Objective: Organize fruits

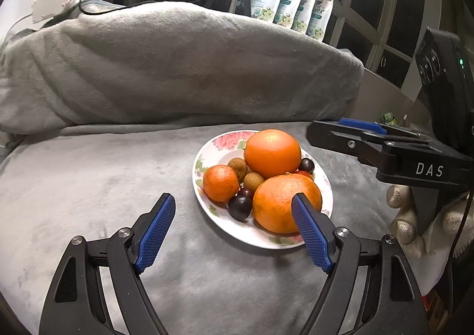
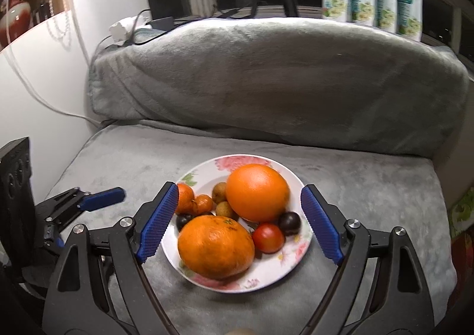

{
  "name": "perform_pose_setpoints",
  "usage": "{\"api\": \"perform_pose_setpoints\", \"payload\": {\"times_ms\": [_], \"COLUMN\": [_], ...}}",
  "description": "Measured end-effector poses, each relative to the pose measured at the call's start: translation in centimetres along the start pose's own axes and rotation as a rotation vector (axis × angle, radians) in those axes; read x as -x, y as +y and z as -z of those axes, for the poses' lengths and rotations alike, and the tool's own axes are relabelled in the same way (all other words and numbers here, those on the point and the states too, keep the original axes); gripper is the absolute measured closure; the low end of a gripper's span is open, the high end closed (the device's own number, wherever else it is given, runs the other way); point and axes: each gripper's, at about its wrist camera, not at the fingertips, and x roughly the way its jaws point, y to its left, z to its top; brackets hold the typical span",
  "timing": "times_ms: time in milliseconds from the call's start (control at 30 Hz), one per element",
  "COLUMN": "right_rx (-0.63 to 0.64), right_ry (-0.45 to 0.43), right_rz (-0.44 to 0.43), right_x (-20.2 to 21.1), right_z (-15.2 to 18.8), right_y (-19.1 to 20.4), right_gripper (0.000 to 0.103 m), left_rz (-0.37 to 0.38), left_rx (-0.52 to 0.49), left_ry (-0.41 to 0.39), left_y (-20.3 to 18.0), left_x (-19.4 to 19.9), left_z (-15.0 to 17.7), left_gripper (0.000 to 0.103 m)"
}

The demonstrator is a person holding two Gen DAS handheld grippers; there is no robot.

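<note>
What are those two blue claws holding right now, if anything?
Nothing. The left gripper and the right gripper both stand open near the plate; all the fruit lies on it.

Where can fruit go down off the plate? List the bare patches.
Bare grey blanket lies left of the plate, up to the covered cushion; a narrower strip lies between plate and cushion. The plate is crowded with oranges and small fruit.
</note>
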Motion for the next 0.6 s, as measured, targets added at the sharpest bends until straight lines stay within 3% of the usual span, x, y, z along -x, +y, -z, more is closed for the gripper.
{"api": "perform_pose_setpoints", "payload": {"times_ms": [233, 333, 467, 600], "right_rx": [-0.034, -0.043, -0.05, -0.089], "right_ry": [-0.033, -0.062, -0.106, -0.122], "right_rz": [0.092, 0.138, 0.178, 0.164], "right_x": [2.2, 3.4, 4.8, 5.7], "right_z": [1.2, 1.8, 2.7, 3.5], "right_y": [0.1, 0.4, 0.8, 0.5], "right_gripper": [0.014, 0.0, 0.0, 0.0], "left_rz": [-0.033, -0.056, -0.105, -0.148], "left_rx": [0.001, -0.002, -0.017, -0.024], "left_ry": [-0.034, -0.053, -0.066, -0.067], "left_y": [0.5, 0.6, 0.6, 0.5], "left_x": [2.6, 3.9, 5.1, 6.0], "left_z": [0.3, 0.7, 1.4, 2.0], "left_gripper": [0.022, 0.022, 0.022, 0.022]}}
